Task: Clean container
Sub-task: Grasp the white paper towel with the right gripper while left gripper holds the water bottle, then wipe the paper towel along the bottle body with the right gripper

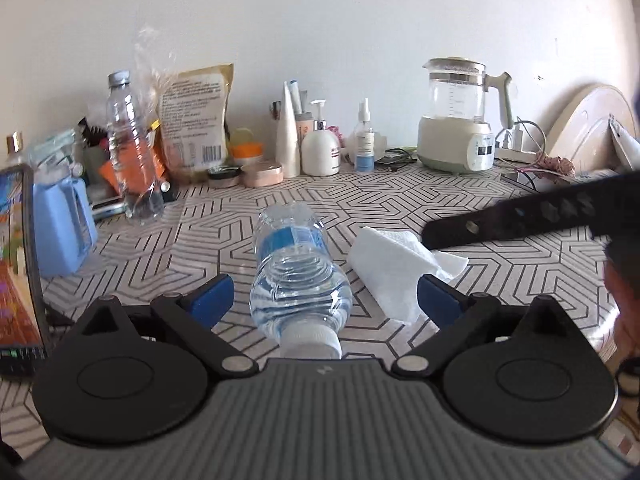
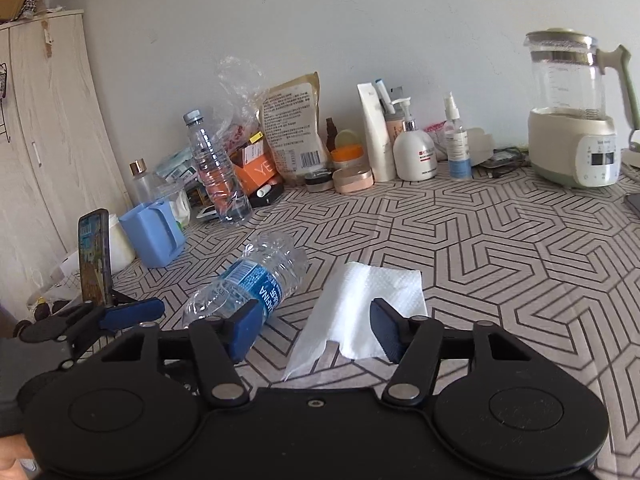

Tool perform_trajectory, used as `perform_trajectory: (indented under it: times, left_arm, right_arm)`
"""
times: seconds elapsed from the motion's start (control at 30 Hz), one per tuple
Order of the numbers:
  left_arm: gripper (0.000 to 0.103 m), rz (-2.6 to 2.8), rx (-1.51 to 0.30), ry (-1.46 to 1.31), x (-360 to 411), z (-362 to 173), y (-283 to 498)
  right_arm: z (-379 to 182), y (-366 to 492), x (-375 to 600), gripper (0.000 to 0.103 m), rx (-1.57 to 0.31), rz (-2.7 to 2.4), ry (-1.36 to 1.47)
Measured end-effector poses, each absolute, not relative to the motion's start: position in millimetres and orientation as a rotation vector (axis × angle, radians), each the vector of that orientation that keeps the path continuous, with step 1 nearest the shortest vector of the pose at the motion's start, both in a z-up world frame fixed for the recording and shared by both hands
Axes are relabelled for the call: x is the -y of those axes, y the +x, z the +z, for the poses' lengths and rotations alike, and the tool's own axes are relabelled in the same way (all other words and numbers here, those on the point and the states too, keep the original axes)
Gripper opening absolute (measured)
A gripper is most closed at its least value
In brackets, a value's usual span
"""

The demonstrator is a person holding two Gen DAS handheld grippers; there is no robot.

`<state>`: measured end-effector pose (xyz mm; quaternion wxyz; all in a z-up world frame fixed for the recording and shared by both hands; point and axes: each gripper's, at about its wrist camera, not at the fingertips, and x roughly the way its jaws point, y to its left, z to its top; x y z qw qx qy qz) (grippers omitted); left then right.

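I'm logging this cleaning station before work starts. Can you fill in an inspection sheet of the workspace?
Surface: table under a geometric-patterned cover, no spills seen.
Job's things: water bottle lying on its side, cap on, cap toward the left camera; paper towel flat beside it, apart from it.
Clutter: upright bottle, blue holder, food pouch, lotion pump bottle, spray bottle, jars, kettle, propped phone, along the wall and left edge.
Grippers: left gripper open, fingers astride the bottle, not touching; right gripper open over the towel.
Cables: cords and power strip beside the kettle.
Surroundings: white wall, wooden cabinet at left.
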<state>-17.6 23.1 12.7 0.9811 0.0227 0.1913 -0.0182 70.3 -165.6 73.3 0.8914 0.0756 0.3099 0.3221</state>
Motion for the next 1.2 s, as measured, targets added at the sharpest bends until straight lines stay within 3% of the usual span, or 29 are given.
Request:
perform_trajectory:
  times: [0.07, 0.23, 0.4, 0.47, 0.53, 0.57, 0.6, 1.2]
  left_arm:
    - [0.096, -0.031, -0.401, 0.048, -25, 13, -11]
    - [0.096, -0.01, -0.467, 0.04, -32, 8, 10]
    - [0.067, -0.026, -0.52, -0.037, -42, -10, 22]
    - [0.066, -0.036, -0.509, -0.071, -45, -15, 22]
    - [0.066, -0.028, -0.493, -0.057, -41, -17, 20]
    - [0.065, -0.026, -0.487, -0.047, -39, -17, 19]
    - [0.065, -0.023, -0.485, -0.044, -38, -17, 19]
    - [0.065, -0.006, -0.461, 0.005, -30, -18, 17]
  right_arm:
    - [72, 82, 162, 0.052, -0.672, 0.674, 0.16]
    - [59, 101, 146, 0.053, -0.747, 0.662, 0.17]
    - [48, 107, 135, 0.061, -0.766, 0.653, 0.121]
    - [44, 108, 132, 0.061, -0.768, 0.645, 0.101]
    - [40, 111, 131, 0.033, -0.782, 0.642, 0.104]
    - [40, 112, 133, 0.008, -0.784, 0.642, 0.118]
    - [40, 112, 135, 0.007, -0.78, 0.641, 0.129]
    - [67, 98, 110, 0.007, -0.74, 0.867, 0.234]
